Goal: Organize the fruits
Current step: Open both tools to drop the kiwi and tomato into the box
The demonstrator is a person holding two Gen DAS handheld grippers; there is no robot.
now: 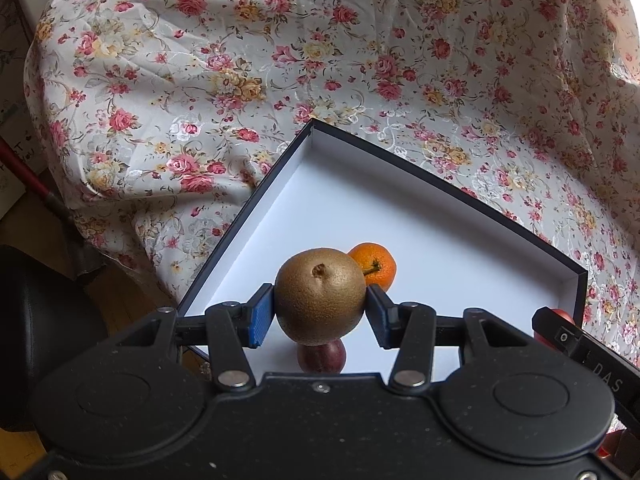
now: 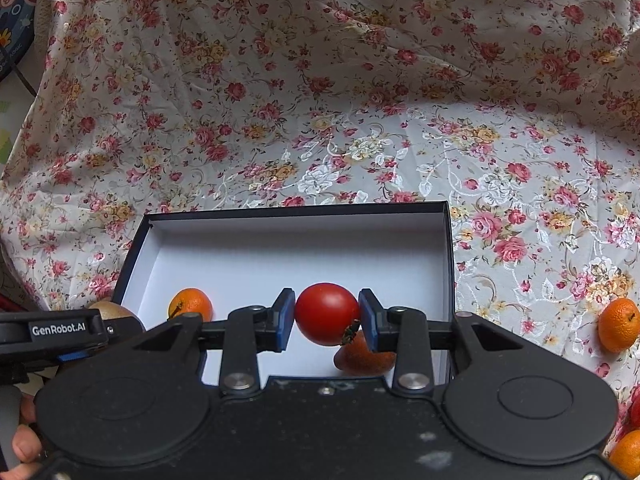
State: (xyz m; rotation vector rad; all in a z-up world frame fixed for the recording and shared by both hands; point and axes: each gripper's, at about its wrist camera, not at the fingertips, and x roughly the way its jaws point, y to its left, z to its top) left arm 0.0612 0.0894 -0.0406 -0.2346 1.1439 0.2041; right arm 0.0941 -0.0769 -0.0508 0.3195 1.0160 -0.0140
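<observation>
Presently, step in hand: loading fruit into the box, both grippers carrying. Left gripper: blue pads pinching a brown kiwi, held above the white box floor, over a dark red fruit and in front of a mandarin lying inside. Right gripper: pinching a red tomato above the box interior, an orange-red fruit lying just below. Loose mandarin outstanding on the floral cloth, right of the box. Next move, by judgement: lower each fruit to a bare patch of floor, then spread the pads; round items may roll.
</observation>
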